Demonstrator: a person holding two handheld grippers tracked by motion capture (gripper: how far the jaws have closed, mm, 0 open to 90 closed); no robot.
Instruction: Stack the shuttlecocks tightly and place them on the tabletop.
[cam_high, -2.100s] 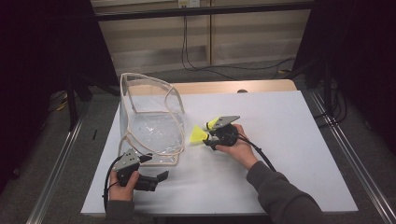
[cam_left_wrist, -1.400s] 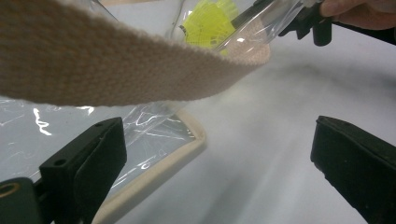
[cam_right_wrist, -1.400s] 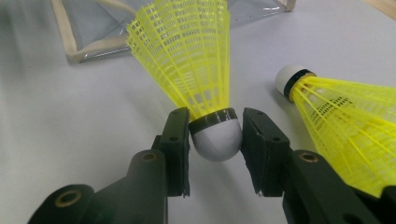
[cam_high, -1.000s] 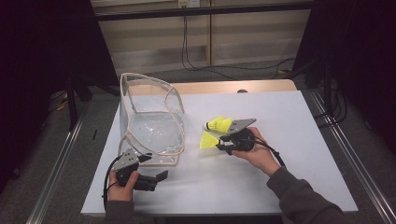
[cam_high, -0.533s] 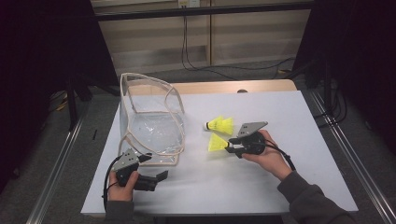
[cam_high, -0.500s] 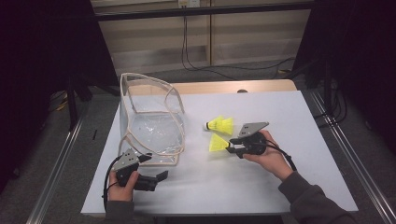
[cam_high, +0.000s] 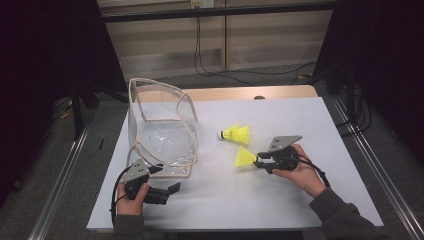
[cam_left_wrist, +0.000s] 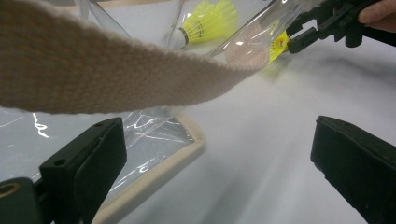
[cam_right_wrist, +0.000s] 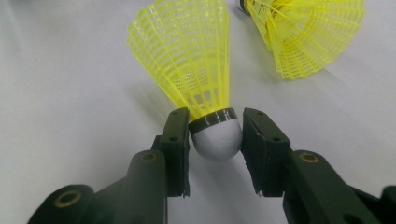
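My right gripper (cam_high: 258, 160) is shut on the white cork of a yellow shuttlecock (cam_high: 245, 157) and holds it low over the white tabletop, skirt pointing left. In the right gripper view the pads press both sides of the cork (cam_right_wrist: 215, 137). A second yellow shuttlecock (cam_high: 237, 134) lies on the table just beyond it, and its skirt (cam_right_wrist: 308, 32) appears at the upper right of that view. A clear plastic bag with beige trim (cam_high: 162, 130) stands at the left. My left gripper (cam_high: 166, 179) rests open at the bag's near corner, under its beige strap (cam_left_wrist: 116, 70).
The white tabletop (cam_high: 300, 125) stretches to the right of the bag and behind my right hand. Metal rails (cam_high: 370, 165) run along both sides of the table. Cables hang over the far floor.
My right gripper has carried the held shuttlecock to the right, away from the bag and slightly nearer the person. The left hand, the bag and the lying shuttlecock have stayed put.
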